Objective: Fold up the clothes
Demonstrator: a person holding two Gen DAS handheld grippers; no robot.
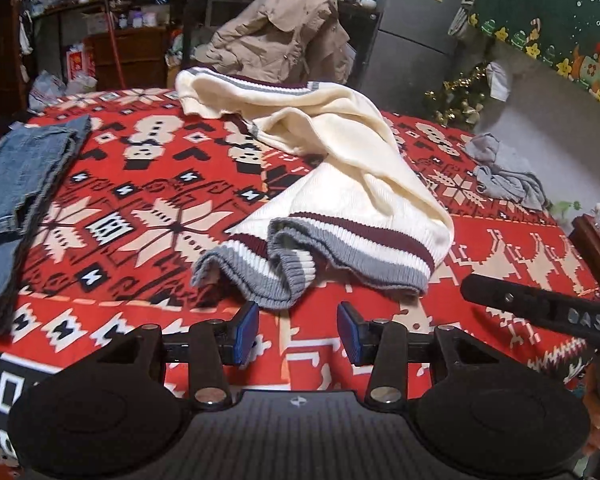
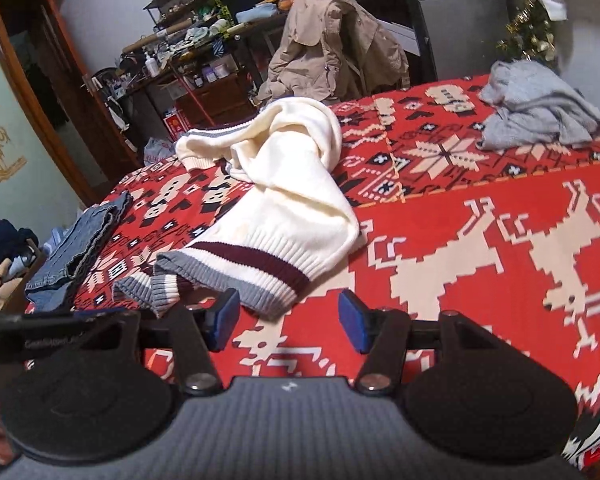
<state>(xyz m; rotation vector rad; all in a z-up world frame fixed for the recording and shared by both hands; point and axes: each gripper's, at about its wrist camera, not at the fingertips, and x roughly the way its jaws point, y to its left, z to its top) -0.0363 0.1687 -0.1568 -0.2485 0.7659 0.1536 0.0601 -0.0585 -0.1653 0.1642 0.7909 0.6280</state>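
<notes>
A: Where's the sweater?
B: Cream knitted sweater with grey, white and maroon ribbed hem (image 1: 340, 200) lies crumpled mid-bed on the red patterned blanket (image 1: 140, 208), hem end nearest, collar end far.
A: Left gripper (image 1: 298, 332)?
B: Blue pads partly apart, nothing between them. The hem sits just beyond the tips, bunched grey fold just ahead of the left pad, not touching that I can tell.
A: Right gripper (image 2: 284, 324)?
B: Also partly open, empty. Its left pad is right at the hem's near edge in the right wrist view; contact unclear. The right pad is over bare blanket.
A: Other clothes?
B: Folded blue denim jeans (image 1: 16, 200) at the left edge, crumpled grey garment (image 2: 536, 108) far right, tan jacket (image 1: 284, 36) behind the bed.
</notes>
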